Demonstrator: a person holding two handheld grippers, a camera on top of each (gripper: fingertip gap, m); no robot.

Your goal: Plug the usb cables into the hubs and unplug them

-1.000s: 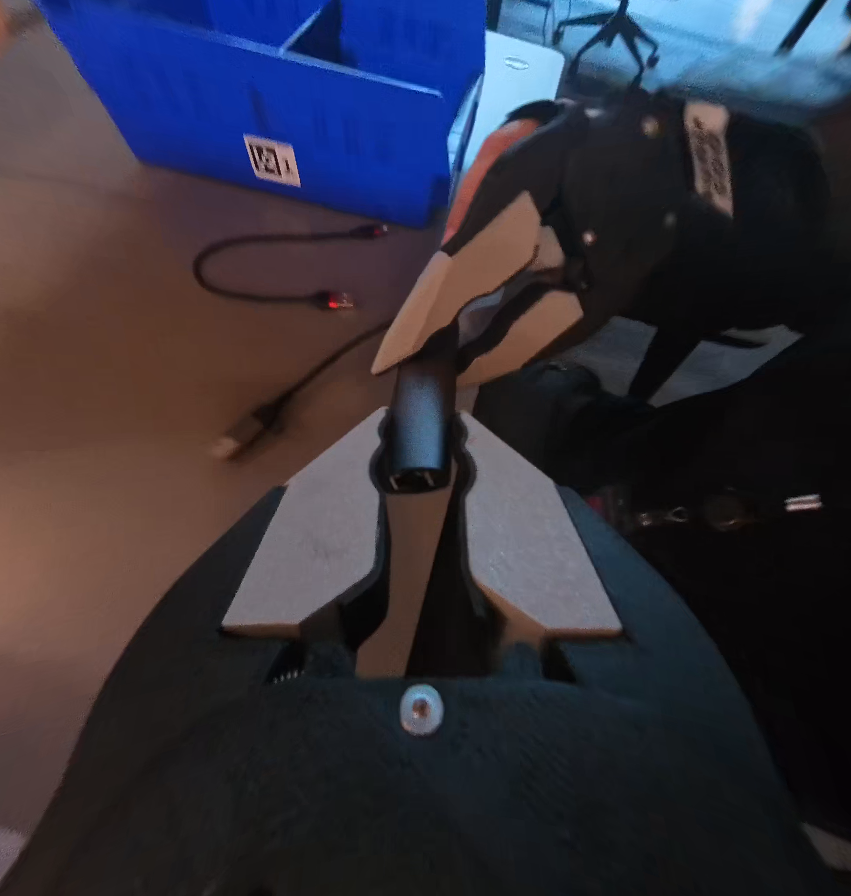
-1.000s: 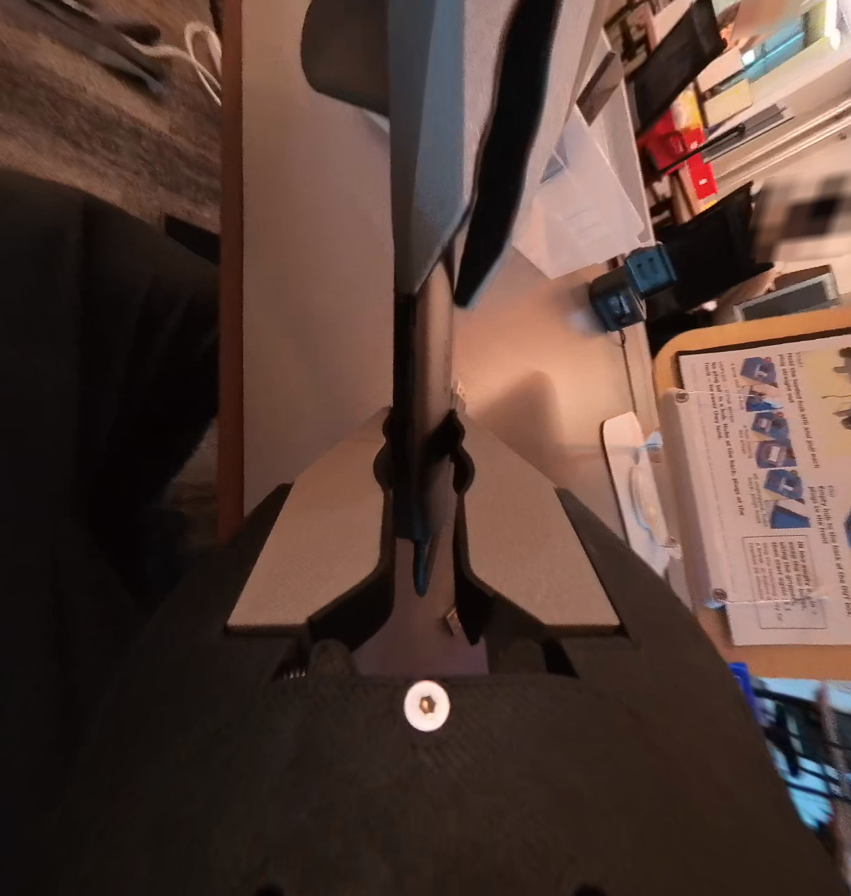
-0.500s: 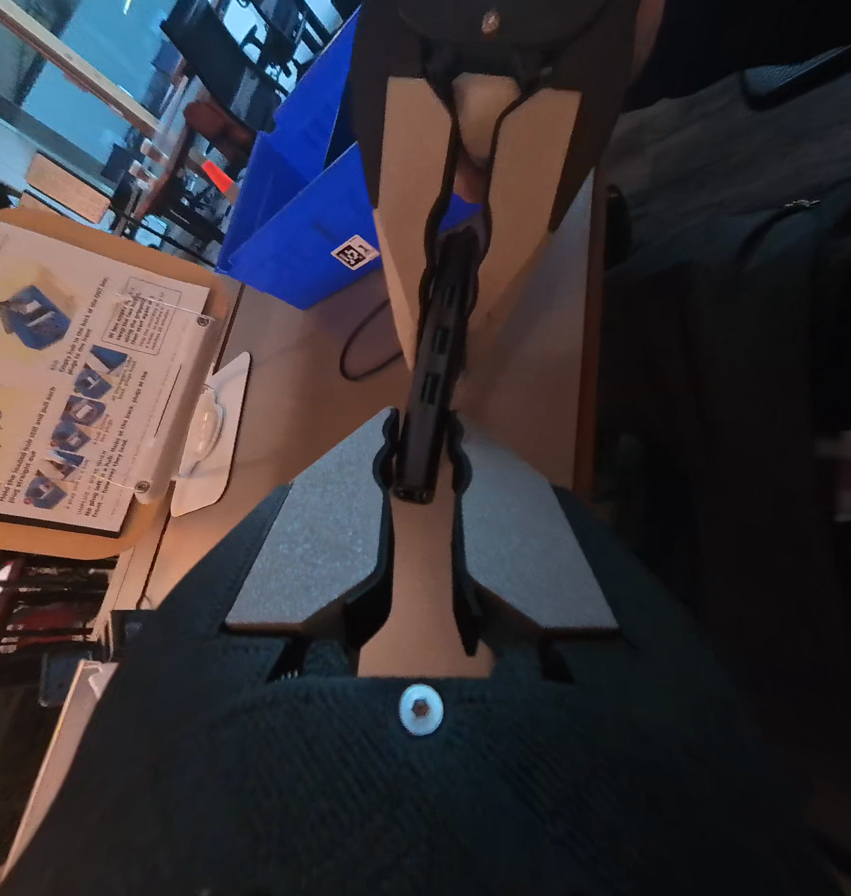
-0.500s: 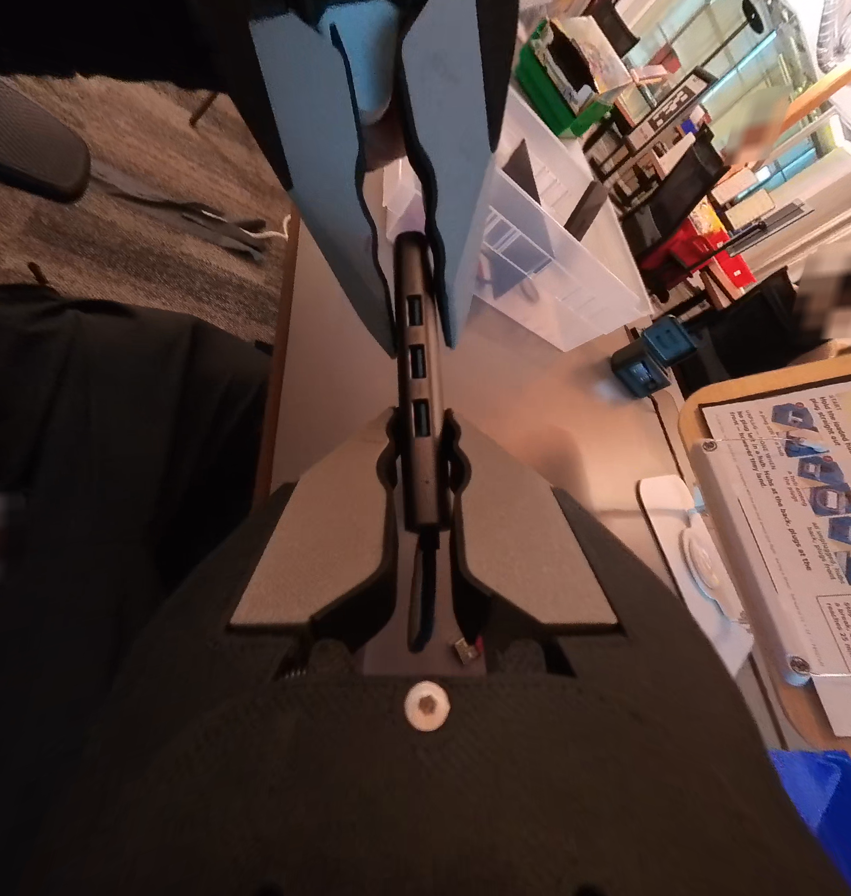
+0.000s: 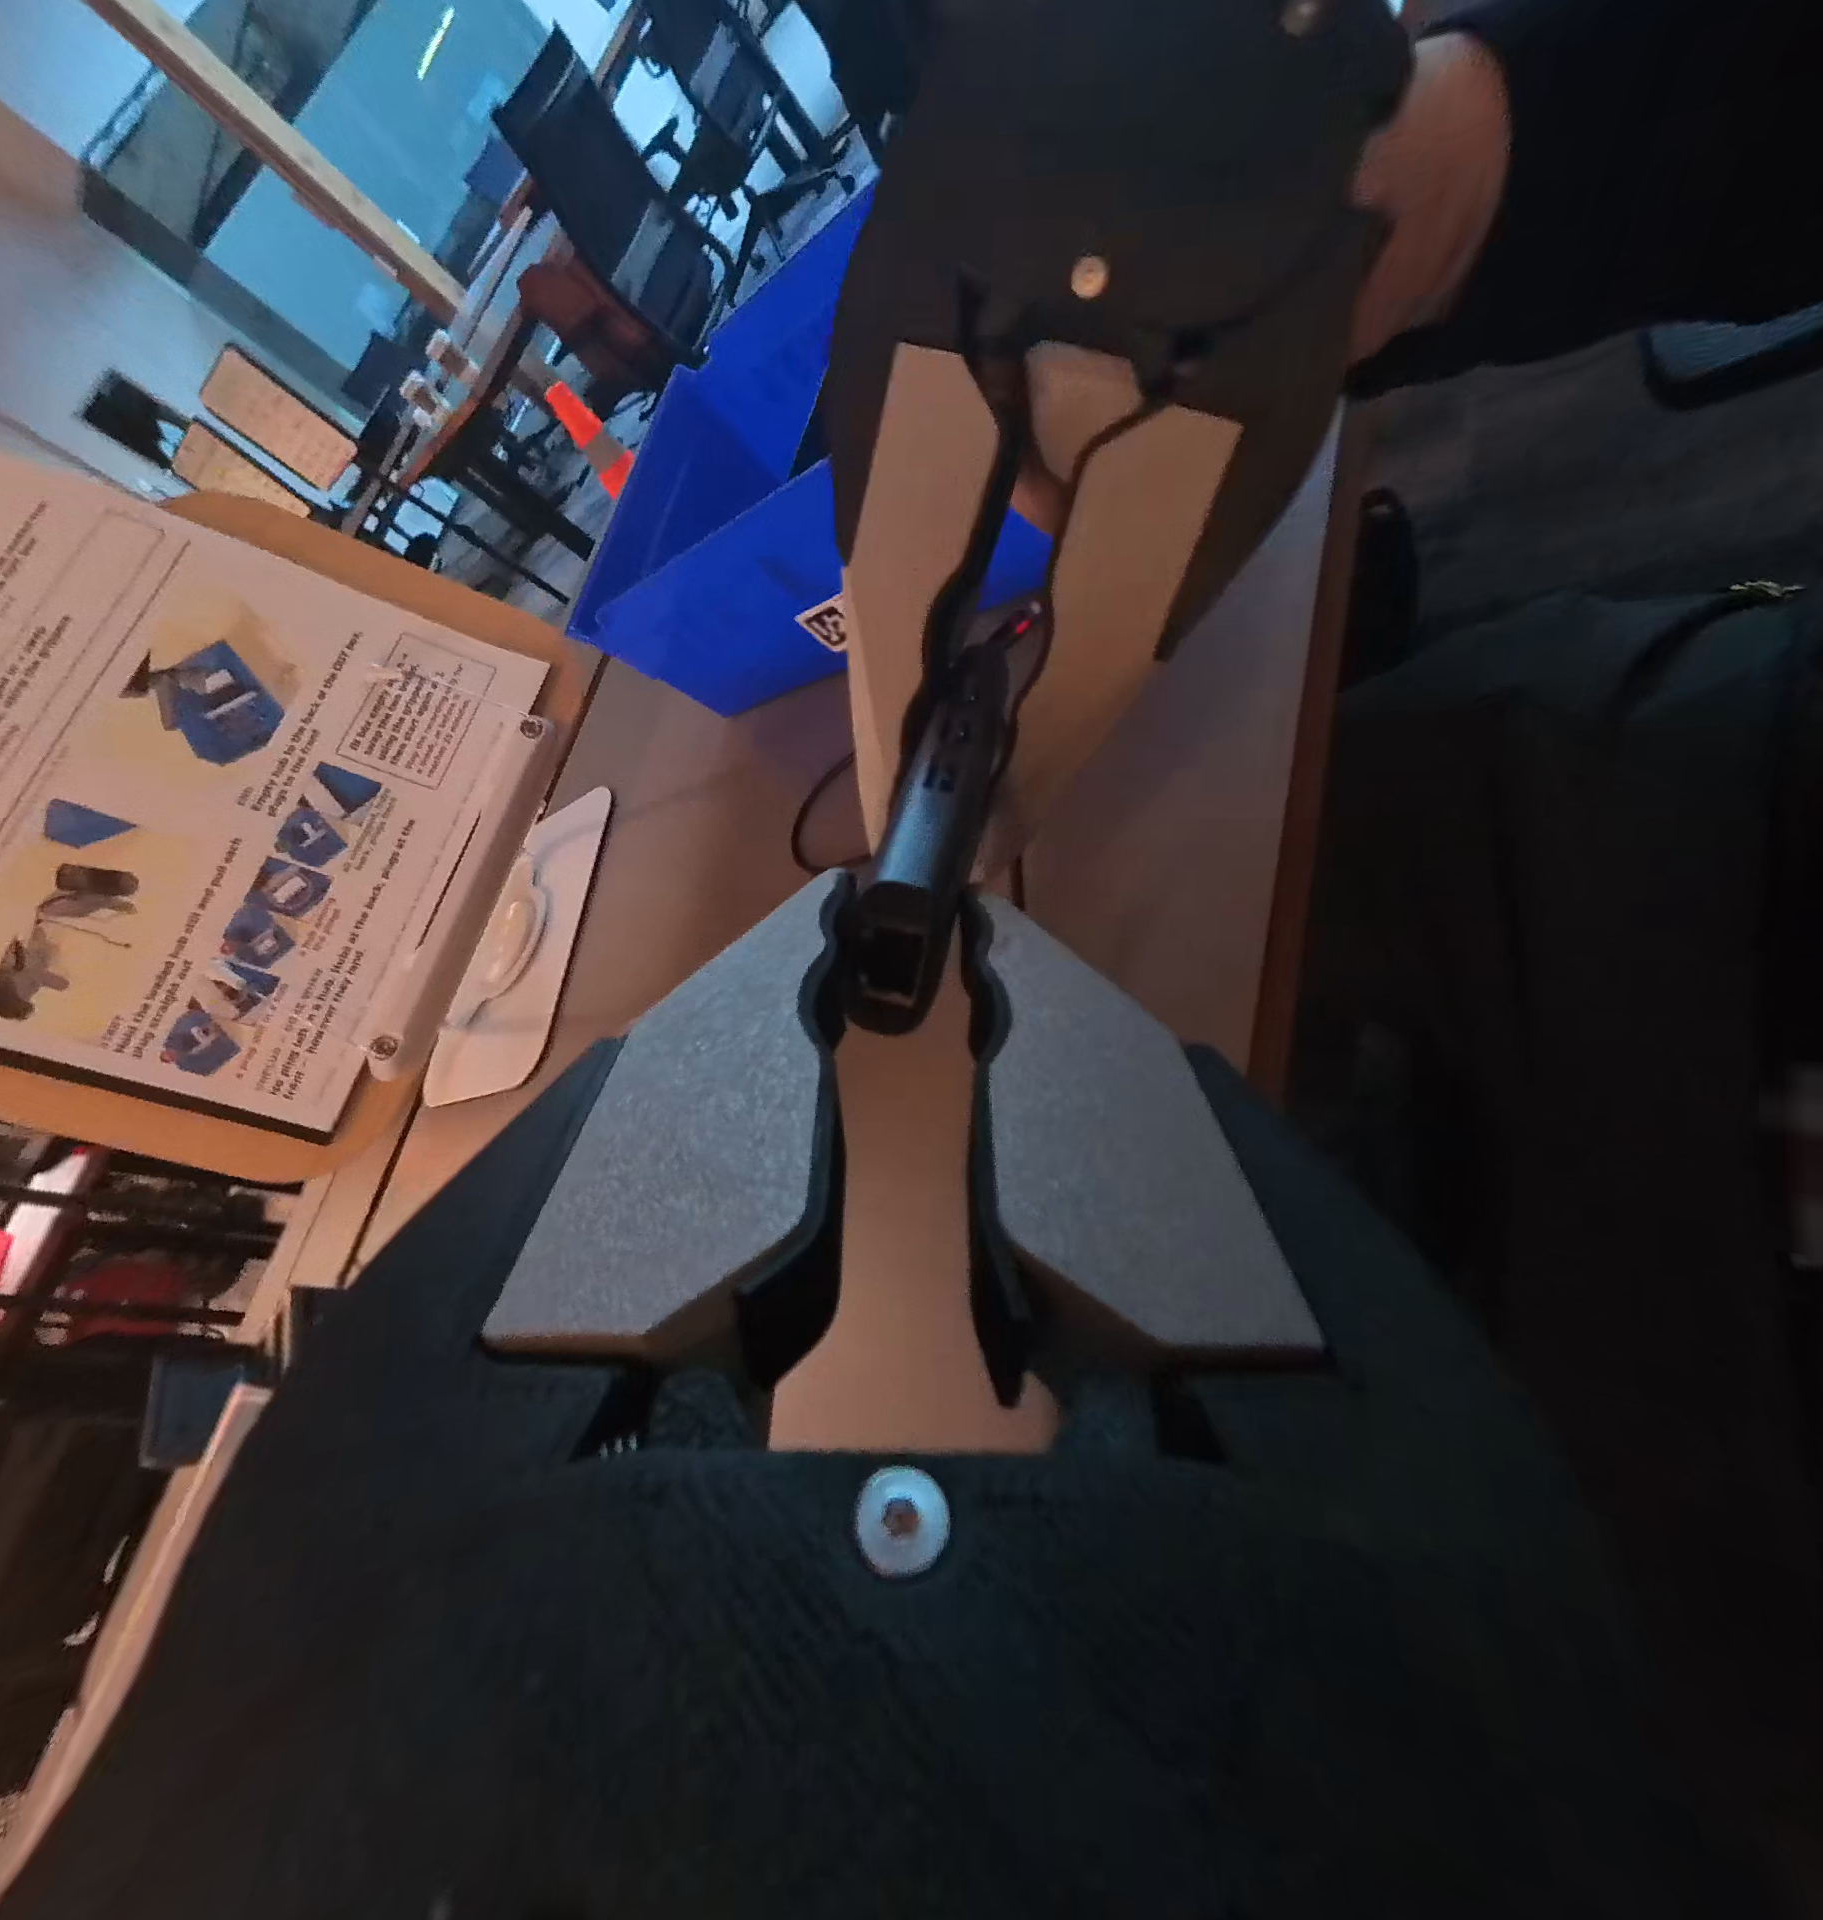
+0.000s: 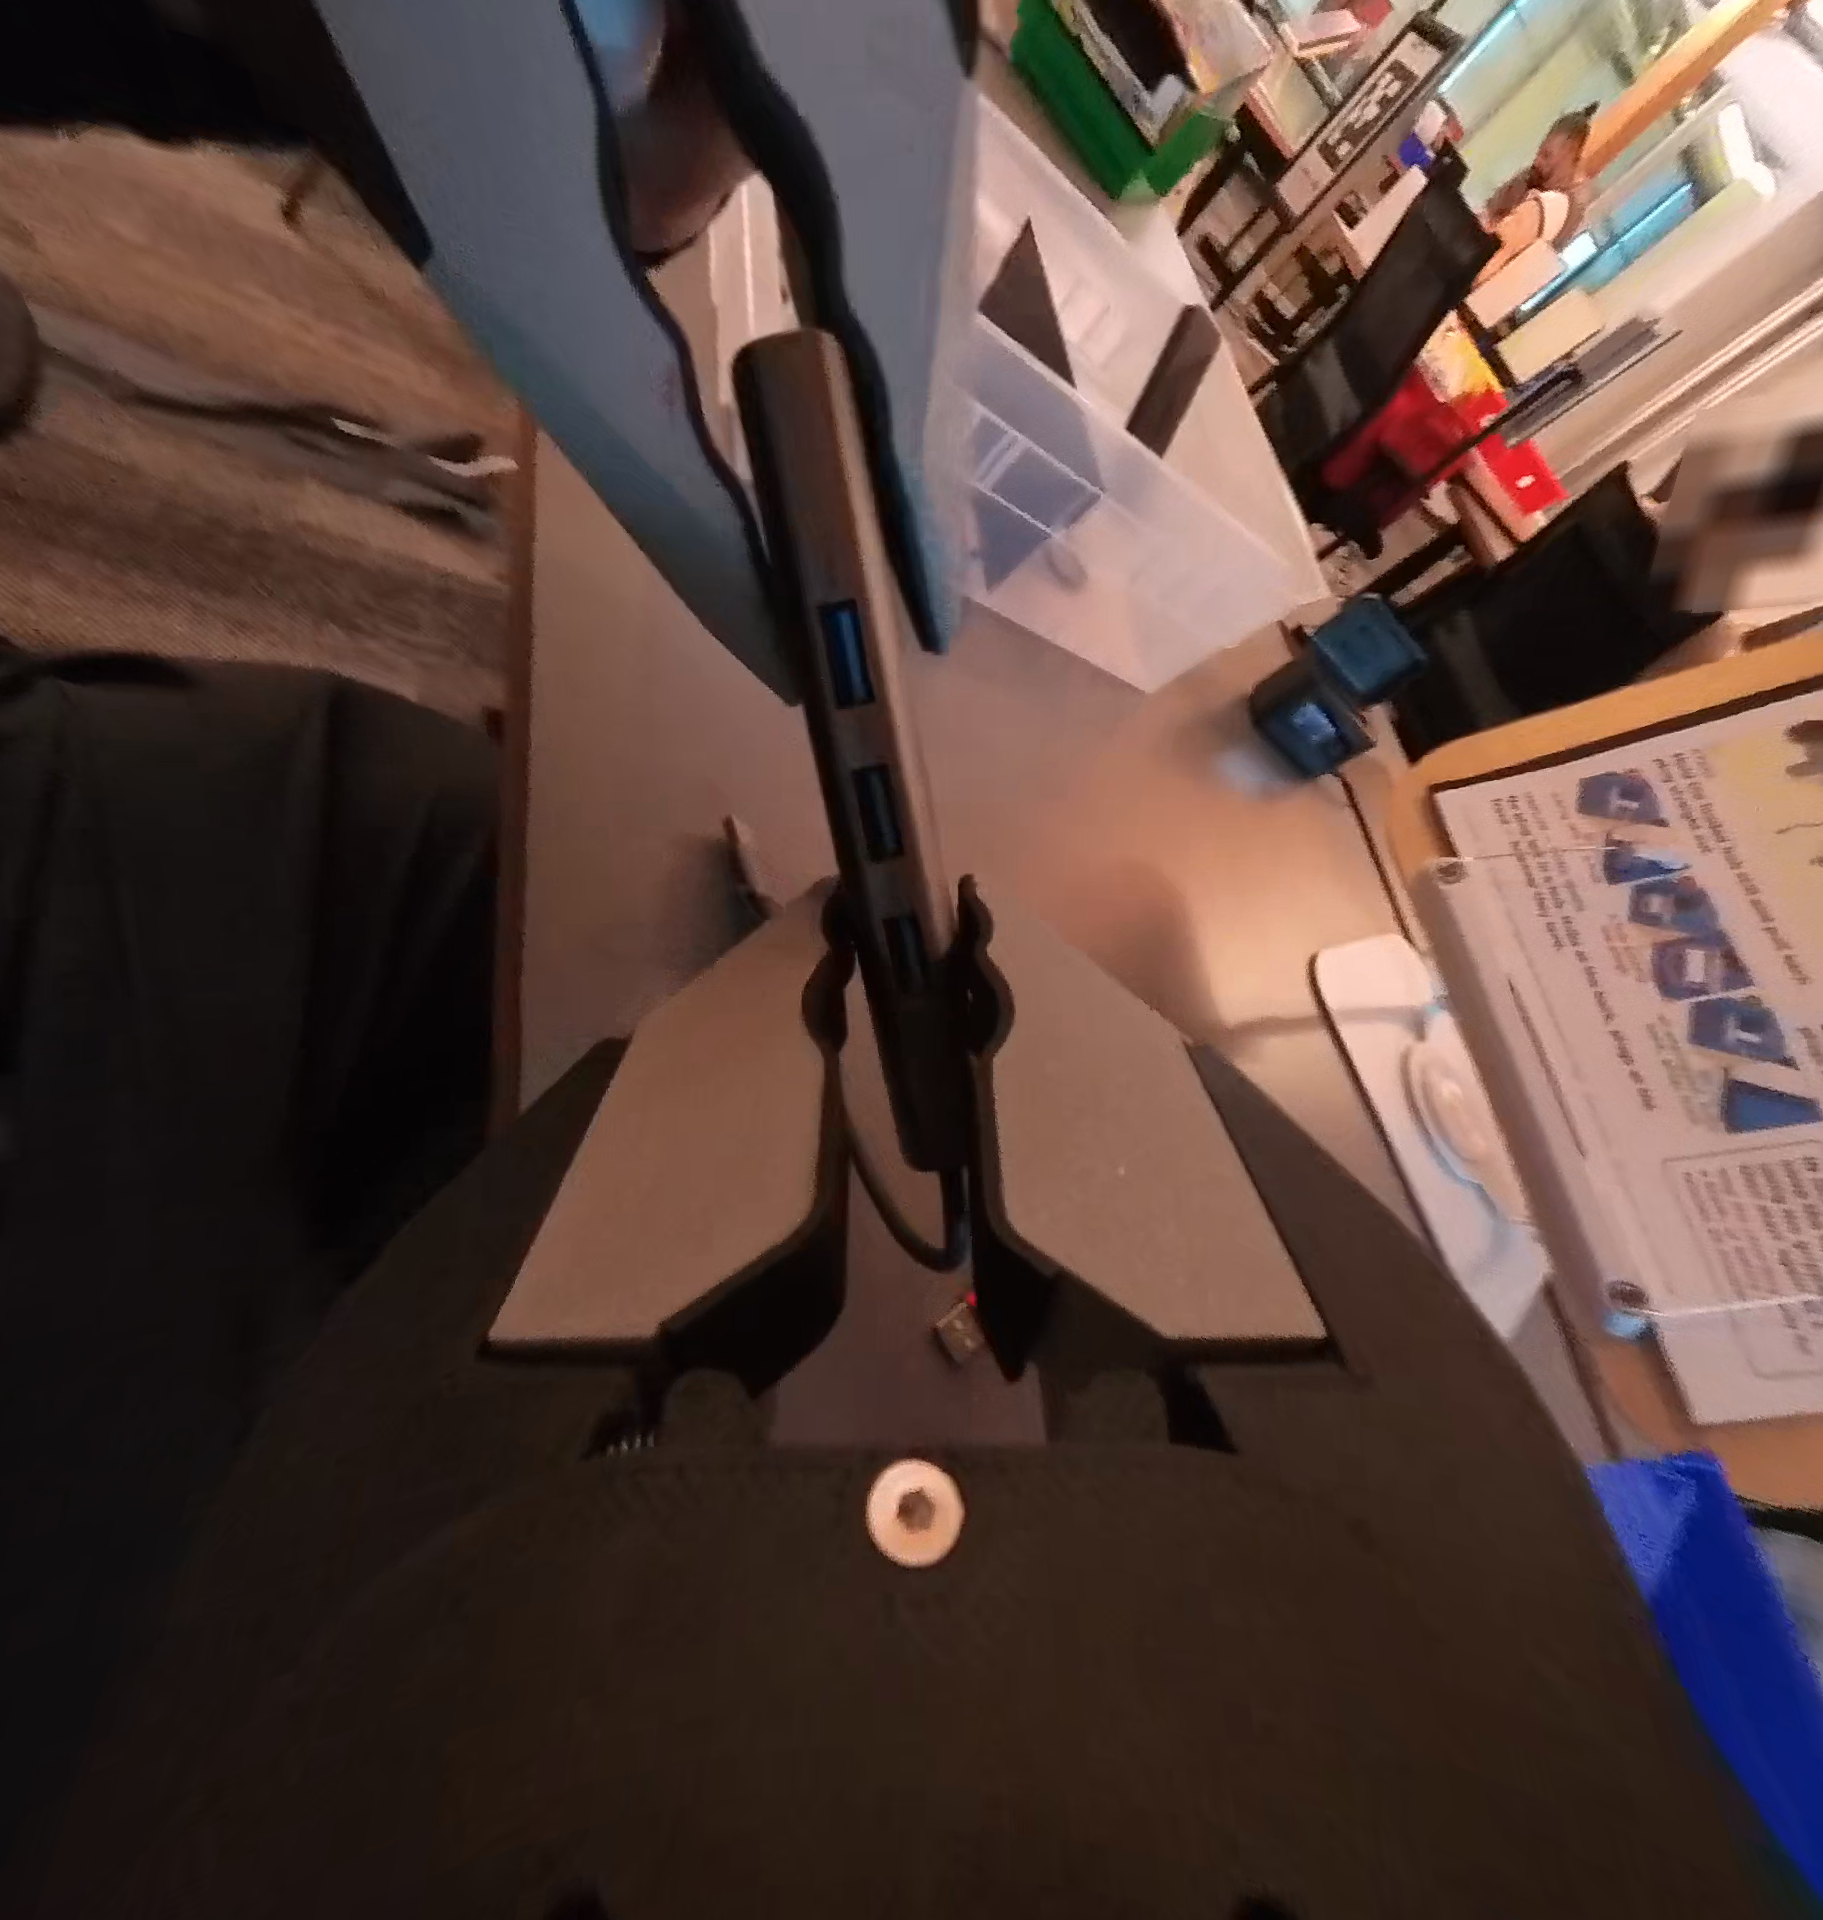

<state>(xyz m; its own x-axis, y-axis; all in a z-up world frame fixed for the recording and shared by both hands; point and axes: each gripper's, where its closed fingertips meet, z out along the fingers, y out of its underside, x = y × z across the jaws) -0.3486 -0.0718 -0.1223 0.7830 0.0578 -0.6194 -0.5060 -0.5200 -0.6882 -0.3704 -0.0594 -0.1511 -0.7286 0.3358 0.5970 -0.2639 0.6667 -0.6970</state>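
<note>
Now both grippers clamped on hub [image 6: 865,748], left gripper [image 5: 902,935] and right gripper [image 6: 902,977] at opposite ends, above table [image 6: 616,727]. Risk: uneven pull twists hub loose, dangling plug [image 6: 957,1332] snags.

Your left gripper [image 5: 896,961] and right gripper [image 6: 902,971] are facing each other tip to tip above the bench, each clamping one end of the same hub [image 6: 855,748].

hub [image 6: 865,748]: slim dark bar, three blue side ports empty | raised above table, short cable trailing
</note>
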